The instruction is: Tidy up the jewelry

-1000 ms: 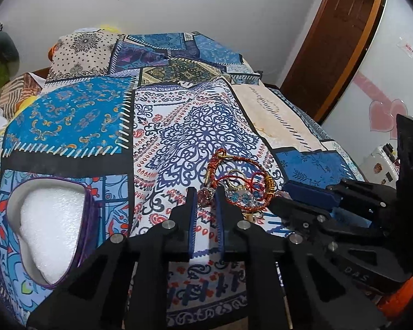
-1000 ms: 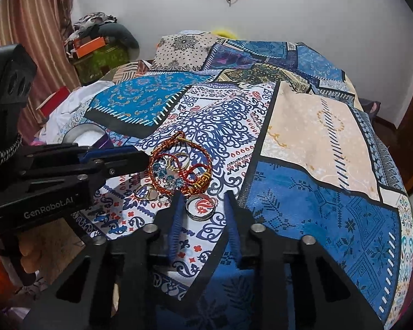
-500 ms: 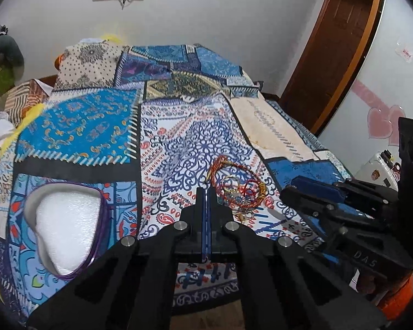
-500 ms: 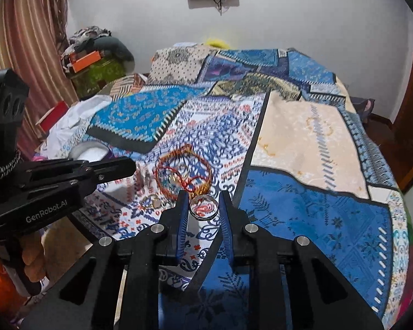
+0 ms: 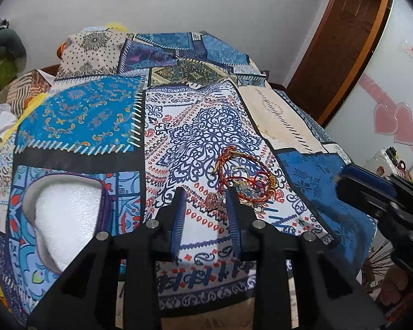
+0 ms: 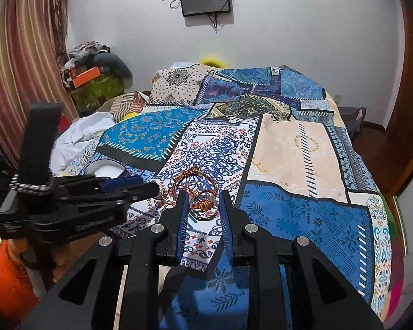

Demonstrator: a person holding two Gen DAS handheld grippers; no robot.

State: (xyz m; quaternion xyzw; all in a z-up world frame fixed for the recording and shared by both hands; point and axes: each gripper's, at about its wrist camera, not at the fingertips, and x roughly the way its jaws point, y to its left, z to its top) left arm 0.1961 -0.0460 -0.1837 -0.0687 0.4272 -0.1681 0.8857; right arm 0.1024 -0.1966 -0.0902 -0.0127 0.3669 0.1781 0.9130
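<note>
A tangle of red and gold bracelets point(image 5: 245, 177) lies on the patterned bedspread point(image 5: 203, 126), with a small round pendant point(image 5: 213, 199) at its near edge. My left gripper point(image 5: 205, 196) is open and empty, just short of the pendant. A purple-rimmed box with white foam point(image 5: 66, 217) sits to its left. In the right wrist view my right gripper point(image 6: 201, 200) is open, its jaws either side of a silver bangle point(image 6: 203, 206) without touching it. The bracelet tangle point(image 6: 194, 183) lies just beyond. The left gripper also shows in the right wrist view point(image 6: 148, 188).
The bed's near edge point(image 5: 206, 299) runs right below both grippers. White cloth point(image 6: 82, 134) and clutter point(image 6: 96, 79) lie at the left side. A wooden door point(image 5: 352, 35) stands at the right. The right gripper body point(image 5: 385, 200) enters the left wrist view.
My left gripper shut half a second ago and has opened again. My right gripper has drawn back from the bed a little and stays open around the silver bangle.
</note>
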